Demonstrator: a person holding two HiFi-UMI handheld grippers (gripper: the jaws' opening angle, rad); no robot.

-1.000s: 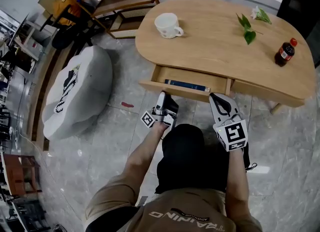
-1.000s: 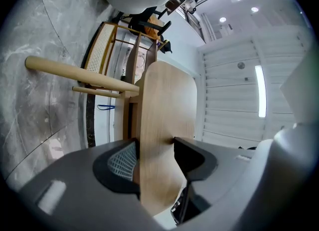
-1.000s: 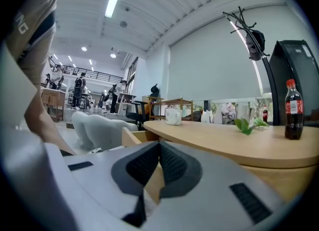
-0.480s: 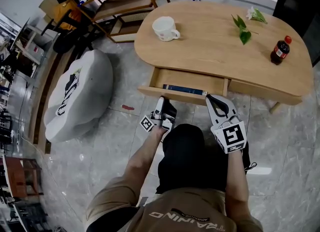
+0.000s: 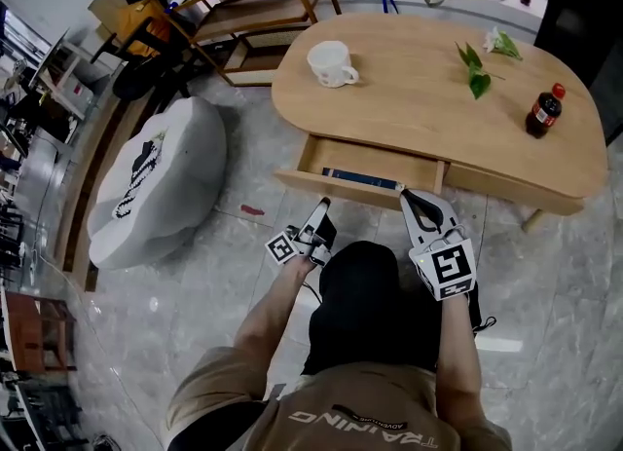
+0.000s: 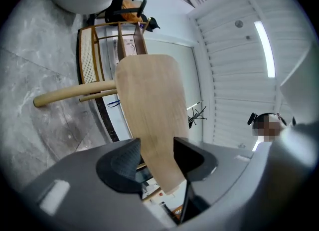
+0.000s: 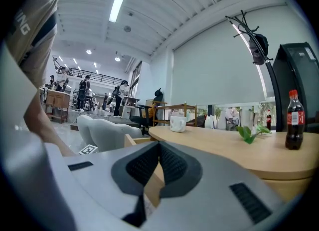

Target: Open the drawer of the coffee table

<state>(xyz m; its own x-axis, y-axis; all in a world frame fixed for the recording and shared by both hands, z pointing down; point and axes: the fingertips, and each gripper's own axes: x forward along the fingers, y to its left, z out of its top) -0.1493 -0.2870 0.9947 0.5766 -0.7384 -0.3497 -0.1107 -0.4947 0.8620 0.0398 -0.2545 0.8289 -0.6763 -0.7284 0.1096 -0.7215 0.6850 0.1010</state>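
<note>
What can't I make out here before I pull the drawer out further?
- Drawer interior, head view: the tabletop overhangs its back; only a blue-edged flat item shows, too small to identify.
- Right gripper view: the right gripper has its own grey body covering the drawer below the front edge clamped in its jaws.
- Left gripper view: pale wood shows beyond the open jaws of the left gripper; tabletop or drawer, unclear.

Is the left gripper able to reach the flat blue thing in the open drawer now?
Probably yes: the drawer stands open, the flat blue thing lies uncovered, and the left gripper, jaws open, hangs before it with nothing between.
</note>
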